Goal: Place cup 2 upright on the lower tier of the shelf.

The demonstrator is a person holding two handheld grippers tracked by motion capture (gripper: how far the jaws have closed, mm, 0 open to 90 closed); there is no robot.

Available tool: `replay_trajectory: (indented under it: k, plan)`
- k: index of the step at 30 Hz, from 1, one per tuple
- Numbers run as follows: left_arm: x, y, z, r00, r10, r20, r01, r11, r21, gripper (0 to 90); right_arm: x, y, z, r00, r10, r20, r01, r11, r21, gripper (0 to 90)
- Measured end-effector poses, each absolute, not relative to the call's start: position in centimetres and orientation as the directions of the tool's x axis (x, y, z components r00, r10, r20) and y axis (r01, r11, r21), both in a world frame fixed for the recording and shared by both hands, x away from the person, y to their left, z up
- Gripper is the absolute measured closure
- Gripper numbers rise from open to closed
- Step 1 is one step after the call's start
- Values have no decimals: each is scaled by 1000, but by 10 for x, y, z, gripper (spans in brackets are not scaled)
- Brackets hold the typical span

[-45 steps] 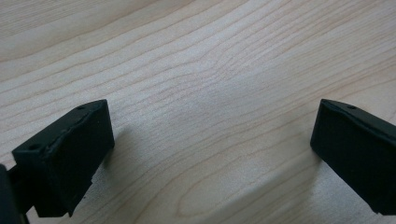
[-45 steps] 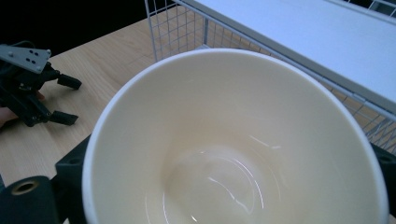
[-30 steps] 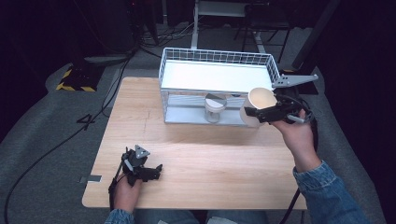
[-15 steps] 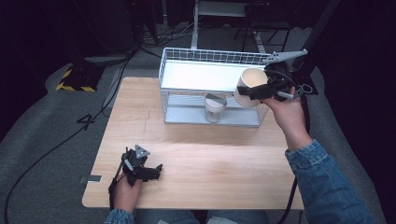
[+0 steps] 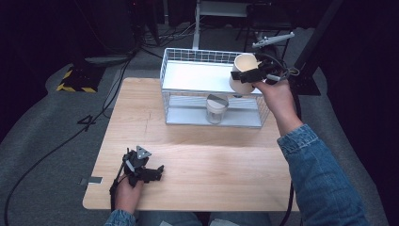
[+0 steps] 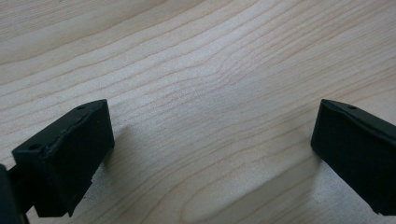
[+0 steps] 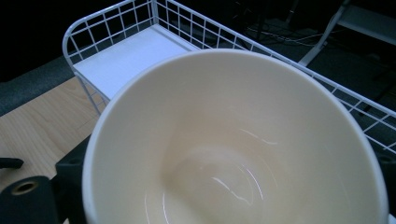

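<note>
Right gripper clamps a cream cup above the wire rack's top shelf, best lowered level and gently, while left gripper rests open on the table.

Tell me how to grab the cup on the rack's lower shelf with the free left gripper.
Pinch the cup's side wall from the rack's open front. It stands upright under the upper shelf, which blocks coming from above. The left gripper, open, rests on the table.
</note>
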State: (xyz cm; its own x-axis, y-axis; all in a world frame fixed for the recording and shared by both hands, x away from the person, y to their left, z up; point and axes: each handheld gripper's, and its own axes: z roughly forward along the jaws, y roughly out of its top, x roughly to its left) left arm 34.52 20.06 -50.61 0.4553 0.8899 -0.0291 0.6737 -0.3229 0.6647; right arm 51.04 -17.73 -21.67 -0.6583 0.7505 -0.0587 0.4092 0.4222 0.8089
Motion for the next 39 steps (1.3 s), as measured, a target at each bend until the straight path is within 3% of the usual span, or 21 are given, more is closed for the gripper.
replay_trajectory:
  k: [21,39]
  plan:
    - [346,200,-506,457,889,-30,675,-324,663,0,560,-142,-229,-625,781,-22,469,397,789,99]
    - [346,200,-506,455,890,-32,675,-322,664,0,578,-126,-245,-637,771,2,505,417,756,99]
